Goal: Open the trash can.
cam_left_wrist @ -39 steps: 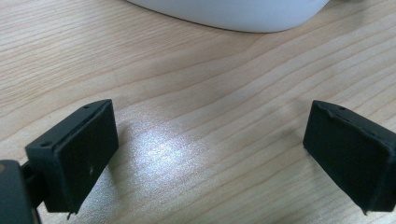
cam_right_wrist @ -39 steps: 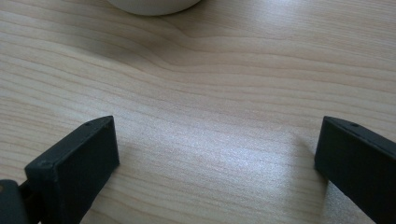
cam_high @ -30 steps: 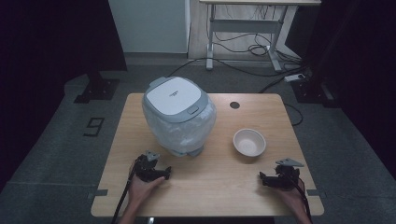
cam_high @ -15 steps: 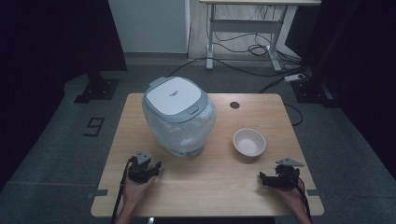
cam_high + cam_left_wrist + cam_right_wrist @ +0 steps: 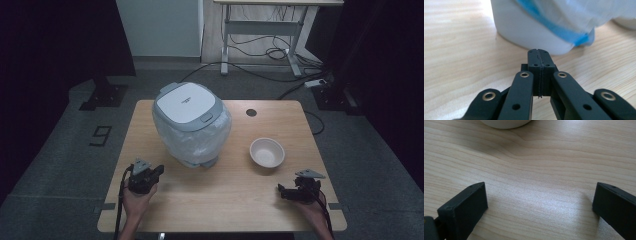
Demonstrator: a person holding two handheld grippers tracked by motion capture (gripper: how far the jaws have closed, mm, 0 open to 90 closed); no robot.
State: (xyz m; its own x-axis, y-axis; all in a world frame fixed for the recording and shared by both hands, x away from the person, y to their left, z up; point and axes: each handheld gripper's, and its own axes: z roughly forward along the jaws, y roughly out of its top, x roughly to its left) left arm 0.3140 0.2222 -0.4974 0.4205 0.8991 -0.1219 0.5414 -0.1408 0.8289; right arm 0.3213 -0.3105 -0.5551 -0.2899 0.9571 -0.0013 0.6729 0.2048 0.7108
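Left hand-held gripper (image 5: 159,171) pinched together just short of the rice cooker (image 5: 191,124); right hand-held gripper (image 5: 283,191) gaping over bare wood.

The left jaws have just been closing and now meet flush with nothing between them, pointing at the cooker's white base and its blue-edged plastic wrap (image 5: 564,30). The cooker stands left of centre on the wooden surface (image 5: 235,200), lid down. The right jaws stand wide apart, low over the surface, with the white bowl (image 5: 267,152) beyond them.
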